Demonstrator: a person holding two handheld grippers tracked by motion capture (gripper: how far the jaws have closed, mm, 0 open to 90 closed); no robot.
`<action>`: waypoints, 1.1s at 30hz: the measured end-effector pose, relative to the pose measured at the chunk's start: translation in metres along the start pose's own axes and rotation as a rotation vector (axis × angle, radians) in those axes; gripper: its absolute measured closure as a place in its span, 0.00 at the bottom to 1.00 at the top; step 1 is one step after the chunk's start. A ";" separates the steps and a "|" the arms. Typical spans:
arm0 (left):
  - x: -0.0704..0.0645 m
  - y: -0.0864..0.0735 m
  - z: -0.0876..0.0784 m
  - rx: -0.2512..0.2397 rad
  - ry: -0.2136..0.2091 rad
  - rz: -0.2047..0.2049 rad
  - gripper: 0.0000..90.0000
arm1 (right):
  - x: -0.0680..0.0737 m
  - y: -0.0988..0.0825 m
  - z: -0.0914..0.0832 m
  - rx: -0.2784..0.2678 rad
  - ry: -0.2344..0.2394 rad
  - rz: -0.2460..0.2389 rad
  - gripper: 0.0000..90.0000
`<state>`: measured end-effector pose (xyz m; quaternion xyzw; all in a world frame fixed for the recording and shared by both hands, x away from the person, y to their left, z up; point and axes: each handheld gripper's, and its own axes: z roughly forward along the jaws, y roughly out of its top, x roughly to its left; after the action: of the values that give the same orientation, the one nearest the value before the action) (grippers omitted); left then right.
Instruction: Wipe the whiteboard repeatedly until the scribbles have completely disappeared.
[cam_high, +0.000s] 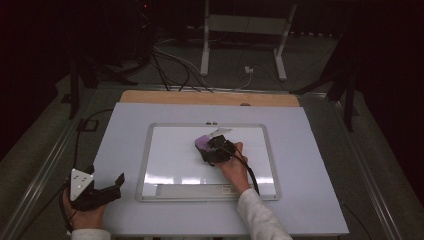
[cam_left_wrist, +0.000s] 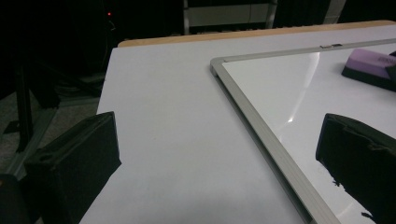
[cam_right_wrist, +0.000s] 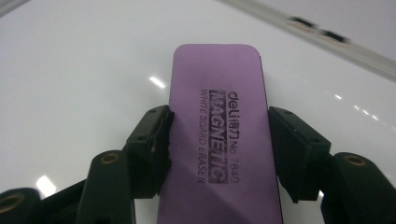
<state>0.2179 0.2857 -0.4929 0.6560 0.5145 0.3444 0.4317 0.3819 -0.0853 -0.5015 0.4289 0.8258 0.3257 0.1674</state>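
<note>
On the whiteboard (cam_high: 165, 150), the right gripper's (cam_right_wrist: 217, 140) fingers clamp a purple eraser (cam_right_wrist: 219, 116); the left gripper's (cam_high: 107, 187) fingers stand apart.

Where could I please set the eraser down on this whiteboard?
The whiteboard's left half, from its left frame to the eraser, is bare. So is the strip above the bottom tray. The right tongs and hand crowd the upper middle.

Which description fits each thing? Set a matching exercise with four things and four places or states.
Things:
1 eraser
2 whiteboard
3 left gripper
4 right gripper

Descriptions:
A jaws open, over the table's left near corner
B purple, lying on the whiteboard
C silver-framed, flat on the table
D jaws closed on the eraser's sides

Pairs: 1-B, 2-C, 3-A, 4-D
</note>
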 end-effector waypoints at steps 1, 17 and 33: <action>0.000 0.000 0.000 0.000 0.000 0.001 0.00 | -0.001 0.000 0.001 -0.003 -0.007 0.011 0.46; -0.001 0.000 0.001 0.005 -0.001 0.006 0.01 | 0.033 -0.003 -0.004 0.004 0.117 -0.065 0.46; 0.000 0.000 0.001 0.004 0.001 0.003 0.01 | -0.006 -0.003 -0.002 -0.001 -0.076 0.087 0.46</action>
<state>0.2188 0.2852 -0.4936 0.6575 0.5144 0.3444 0.4294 0.3824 -0.0921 -0.5014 0.4763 0.7994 0.3165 0.1844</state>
